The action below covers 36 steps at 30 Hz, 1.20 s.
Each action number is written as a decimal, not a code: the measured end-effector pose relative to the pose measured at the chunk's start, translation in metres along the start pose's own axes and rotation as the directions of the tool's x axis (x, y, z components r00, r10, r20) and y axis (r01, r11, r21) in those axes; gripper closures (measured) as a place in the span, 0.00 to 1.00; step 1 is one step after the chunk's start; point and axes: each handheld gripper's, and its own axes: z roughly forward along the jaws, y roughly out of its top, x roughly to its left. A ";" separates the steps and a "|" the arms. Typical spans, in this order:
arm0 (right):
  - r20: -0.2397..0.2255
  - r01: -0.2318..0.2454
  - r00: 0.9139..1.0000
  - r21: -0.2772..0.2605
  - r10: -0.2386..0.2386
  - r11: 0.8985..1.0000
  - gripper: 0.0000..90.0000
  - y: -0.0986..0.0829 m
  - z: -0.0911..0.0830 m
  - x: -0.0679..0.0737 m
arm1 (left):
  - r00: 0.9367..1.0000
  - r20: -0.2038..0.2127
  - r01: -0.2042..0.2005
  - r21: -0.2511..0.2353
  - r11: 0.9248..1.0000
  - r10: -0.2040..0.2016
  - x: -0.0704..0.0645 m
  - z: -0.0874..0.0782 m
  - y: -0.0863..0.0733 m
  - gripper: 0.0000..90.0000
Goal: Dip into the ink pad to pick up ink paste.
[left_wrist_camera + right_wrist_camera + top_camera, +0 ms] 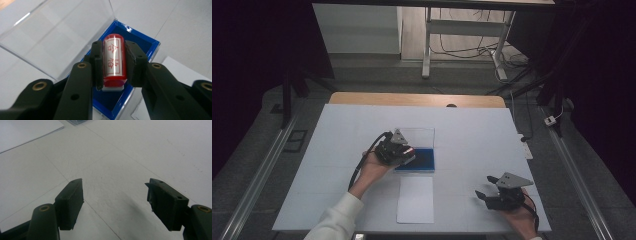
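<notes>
A red stamp with a white label of red characters is clamped between the jaws of my left gripper. It hangs just over the blue ink pad case, whose clear lid stands open behind. In the high view my left gripper sits at the left edge of the blue case. A white sheet of paper lies in front of the case. My right gripper rests low at the front right of the table, open, with bare table between its fingers.
The work goes on over a white table top with a wooden edge at the back. A corner of the paper lies to the far left of the right gripper. Beyond the table are desk legs and cables on the floor.
</notes>
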 end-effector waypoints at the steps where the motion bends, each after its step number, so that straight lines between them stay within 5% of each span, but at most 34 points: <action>1: 0.000 0.000 1.000 0.001 0.000 1.000 0.33 0.000 0.000 0.000 | 1.000 -0.002 0.001 0.002 1.000 -0.001 0.000 0.001 0.000 0.78; 36: -0.010 0.000 1.000 0.005 0.000 1.000 0.33 0.000 0.001 0.000 | 1.000 0.012 0.002 0.035 0.999 -0.003 0.003 0.011 -0.005 0.79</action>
